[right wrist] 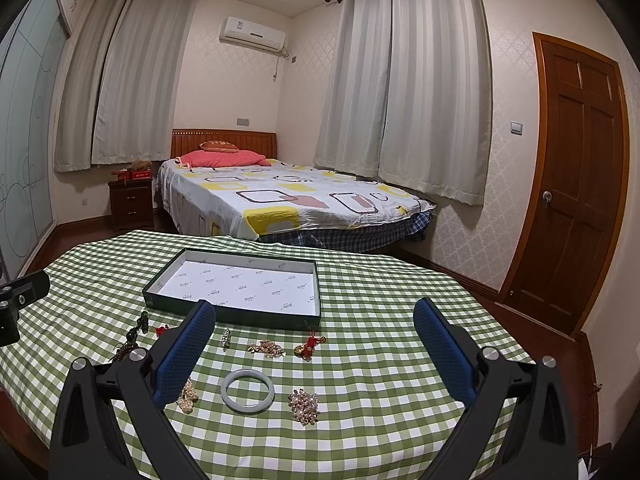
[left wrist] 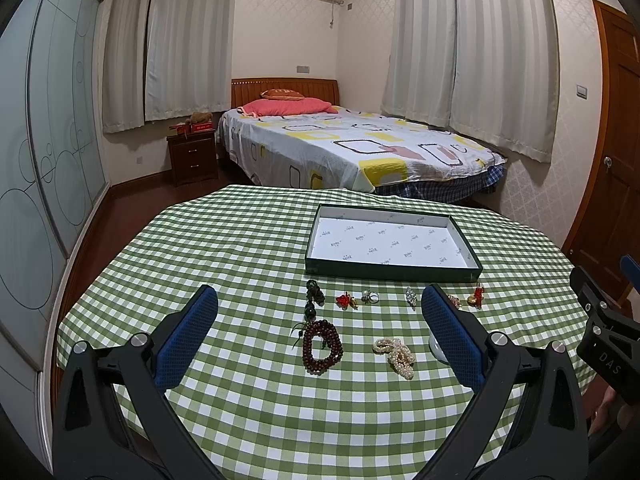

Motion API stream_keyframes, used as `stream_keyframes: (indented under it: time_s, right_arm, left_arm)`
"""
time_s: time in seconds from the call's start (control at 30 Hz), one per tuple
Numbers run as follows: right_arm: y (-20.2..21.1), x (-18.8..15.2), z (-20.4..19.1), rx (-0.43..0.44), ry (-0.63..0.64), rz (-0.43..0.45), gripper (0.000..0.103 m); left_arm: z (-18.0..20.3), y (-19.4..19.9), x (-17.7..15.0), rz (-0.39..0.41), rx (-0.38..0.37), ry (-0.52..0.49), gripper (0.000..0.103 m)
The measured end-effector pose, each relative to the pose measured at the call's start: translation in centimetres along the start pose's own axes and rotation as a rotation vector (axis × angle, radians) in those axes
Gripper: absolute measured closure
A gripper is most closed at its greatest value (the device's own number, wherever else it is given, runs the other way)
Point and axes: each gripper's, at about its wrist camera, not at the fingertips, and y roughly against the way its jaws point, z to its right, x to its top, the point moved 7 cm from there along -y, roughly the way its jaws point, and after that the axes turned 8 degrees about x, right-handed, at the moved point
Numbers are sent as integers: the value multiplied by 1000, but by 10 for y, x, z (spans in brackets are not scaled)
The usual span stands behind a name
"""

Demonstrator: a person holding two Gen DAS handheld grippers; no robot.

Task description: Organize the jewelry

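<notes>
Right gripper [right wrist: 314, 344], jaws spread and empty like the left gripper [left wrist: 320, 330], hovers nearest the pale jade bangle [right wrist: 247, 391] lying flat ahead on the bench, short of the empty green-walled tray [right wrist: 232, 314].

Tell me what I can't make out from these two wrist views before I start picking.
- Pale bangle: left wrist view, mostly behind a gripper finger.
- Dark bead bracelet: right wrist view, largely hidden by the right gripper's frame.
- Small ring: too small to read detail.
- Pearl strand: part-covered by a finger.
</notes>
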Motion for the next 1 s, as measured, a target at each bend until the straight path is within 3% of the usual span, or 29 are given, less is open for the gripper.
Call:
stream_keyframes:
  time_s: [1.0]
  right_arm:
    - [-4, -4, -3, 6, 2, -4, 6]
  left_arm:
    - [0, -1, -2, -3, -3, -1, 4]
